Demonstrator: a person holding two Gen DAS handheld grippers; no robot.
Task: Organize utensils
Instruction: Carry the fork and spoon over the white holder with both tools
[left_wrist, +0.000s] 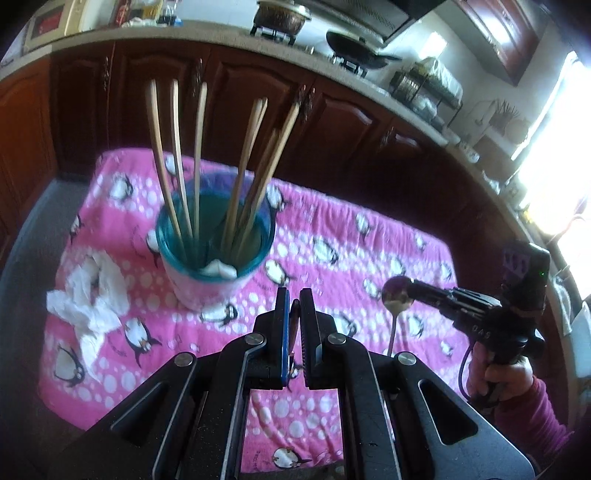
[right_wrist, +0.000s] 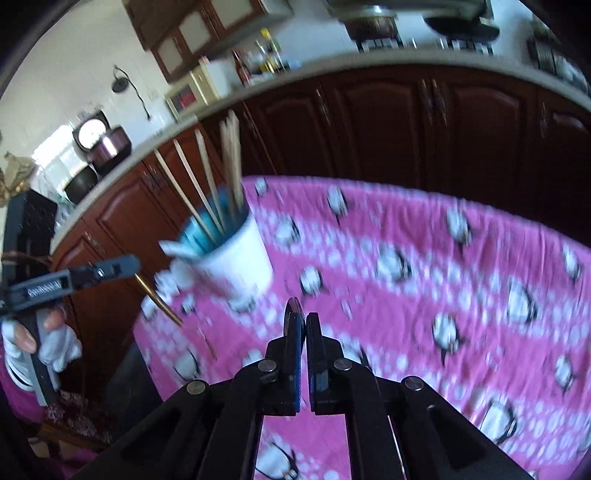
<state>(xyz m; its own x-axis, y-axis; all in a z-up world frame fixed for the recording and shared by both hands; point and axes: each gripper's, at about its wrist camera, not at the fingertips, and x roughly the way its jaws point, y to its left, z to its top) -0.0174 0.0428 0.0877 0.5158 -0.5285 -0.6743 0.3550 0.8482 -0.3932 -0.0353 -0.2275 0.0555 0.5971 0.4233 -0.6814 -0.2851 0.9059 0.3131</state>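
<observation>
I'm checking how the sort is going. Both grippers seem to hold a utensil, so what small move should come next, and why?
Probably carry the right gripper, shut on a spoon, over the cup and lower the handle in. The cup stands upright on the pink cloth with chopsticks in it. The left gripper also clamps a gold utensil, so that can follow.

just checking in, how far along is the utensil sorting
Done: several chopsticks and a white spoon stand in the cup. In hand: right gripper holds a metal spoon; left gripper clamps a thin utensil. Left: dropping both into the cup.
</observation>
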